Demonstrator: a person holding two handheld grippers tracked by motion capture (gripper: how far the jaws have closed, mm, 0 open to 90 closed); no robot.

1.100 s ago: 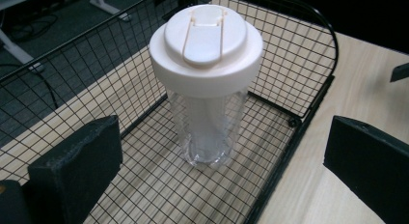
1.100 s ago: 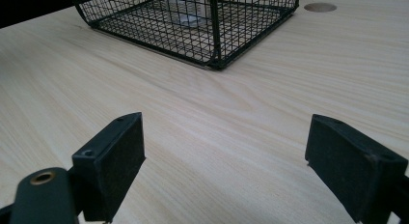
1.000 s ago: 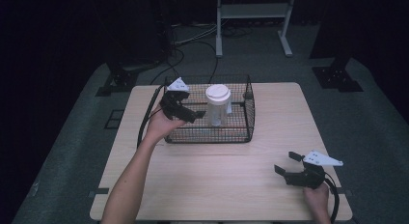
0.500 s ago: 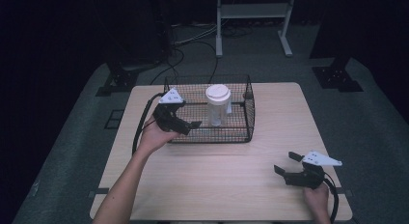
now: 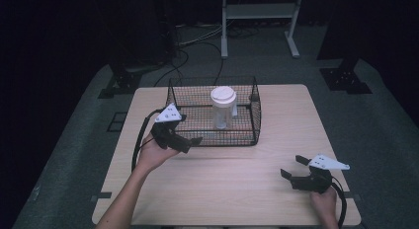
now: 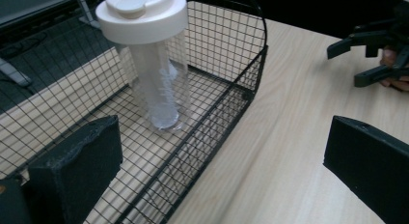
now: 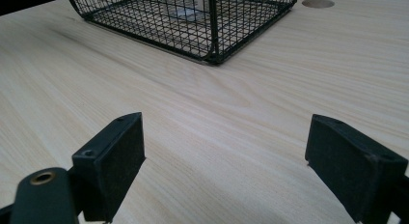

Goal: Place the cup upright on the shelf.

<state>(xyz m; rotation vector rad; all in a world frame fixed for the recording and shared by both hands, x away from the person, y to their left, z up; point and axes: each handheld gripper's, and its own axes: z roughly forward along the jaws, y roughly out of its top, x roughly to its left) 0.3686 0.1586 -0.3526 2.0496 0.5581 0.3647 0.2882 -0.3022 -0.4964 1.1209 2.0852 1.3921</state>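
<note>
Your left tongs [image 5: 190, 140] hang at the front left corner of the wire basket [image 5: 254, 121], jaws wide apart, nothing between them. In the left gripper view one jaw sits over the basket's mesh floor, the other over bare bench [image 5: 276, 115] outside the front wall.

Clear shaker bottle [image 5: 222, 108] with white lid [image 6: 141, 10] stands upright inside the basket, near the middle, base on the mesh. It is apart from your left tongs and touches no wall that can be seen.

Your right tongs [image 5: 295, 170] rest low at the near right of the bench, jaws spread, empty, well apart from the basket. The right gripper view has light wood grain between the jaws and the basket's corner farther ahead.
</note>
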